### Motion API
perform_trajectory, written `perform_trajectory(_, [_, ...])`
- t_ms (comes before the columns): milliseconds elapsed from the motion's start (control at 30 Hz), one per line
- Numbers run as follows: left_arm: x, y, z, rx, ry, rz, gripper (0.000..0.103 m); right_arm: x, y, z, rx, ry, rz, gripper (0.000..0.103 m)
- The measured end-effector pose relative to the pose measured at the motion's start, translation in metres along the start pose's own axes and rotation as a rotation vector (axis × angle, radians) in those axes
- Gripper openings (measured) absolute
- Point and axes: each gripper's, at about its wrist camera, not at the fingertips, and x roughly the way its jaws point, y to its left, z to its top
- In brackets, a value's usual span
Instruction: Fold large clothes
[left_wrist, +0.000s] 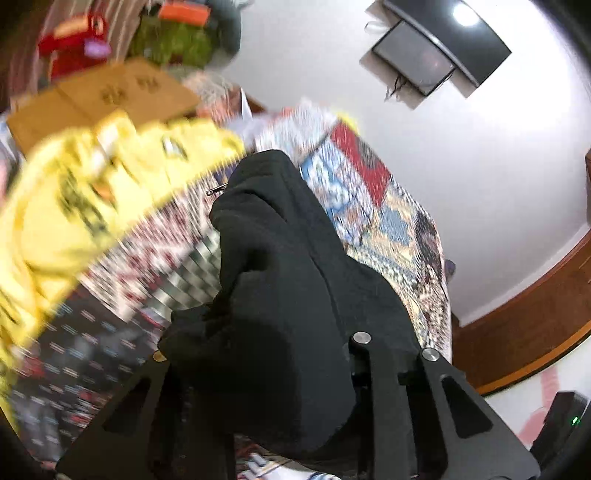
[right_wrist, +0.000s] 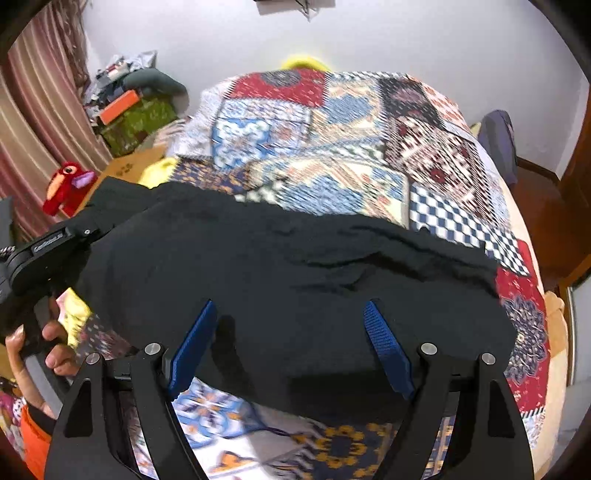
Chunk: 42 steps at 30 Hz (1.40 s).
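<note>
So we've got the black garment (right_wrist: 288, 280) spread across the patchwork quilt (right_wrist: 332, 147) on the bed, bc a big flat surface is prob the easiest place to fold large stuff. Left gripper (left_wrist: 295, 398) has its fingers pinched on a bunched edge of the fabric, w/ cloth draped over them, looks like it's holding that side up for a fold. Right gripper (right_wrist: 291, 347) hovers just above the near edge w/ its blue pads (right_wrist: 388, 350) wide apart, nothing clamped, imo lined up to grab the other side.
</note>
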Motion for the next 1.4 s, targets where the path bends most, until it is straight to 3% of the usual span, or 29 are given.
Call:
perform_trajectory(233, [-0.038,0.002,0.018,0.138,-0.116,0.122,0.024,0.014,0.058,0.004,-0.070,-0.026,0.055,0.079])
perform_trajectory(467, [-0.038,-0.018,0.003,0.321,-0.147,0.214,0.024,0.071,0.091,-0.011,-0.150,0.111,0.073,0.082])
perform_trajectory(533, [-0.042,-0.027,-0.004,0.368,-0.155,0.220,0.024,0.078,0.092,-0.017,-0.160,0.115,0.062,0.082])
perform_trajectory(733, [-0.043,-0.061,-0.012,0.490,-0.182,0.215,0.024,0.072,0.076,-0.013,-0.136,0.147,0.126,0.079])
perform_trajectory(833, [-0.041,-0.070,-0.012,0.526,-0.173,0.220,0.024,0.050,0.056,-0.011,-0.086,0.116,0.148,0.079])
perform_trajectory(900, [-0.040,-0.077,-0.015,0.553,-0.173,0.234,0.024,0.031,0.034,-0.013,-0.053,0.075,0.127,0.079])
perform_trajectory(1000, [-0.040,-0.085,-0.019,0.578,-0.176,0.249,0.024,0.010,-0.010,-0.023,-0.004,0.031,0.019,0.079])
perform_trajectory(1100, [-0.041,-0.092,-0.019,0.588,-0.172,0.254,0.024,0.009,-0.045,-0.038,0.039,0.053,-0.078,0.080])
perform_trajectory(1200, [-0.043,-0.103,-0.022,0.610,-0.176,0.247,0.024,0.019,-0.066,-0.052,0.063,0.080,-0.070,0.080])
perform_trajectory(1400, [-0.049,-0.152,-0.036,0.694,-0.193,0.194,0.023,0.029,-0.062,-0.061,0.034,0.073,-0.094,0.082])
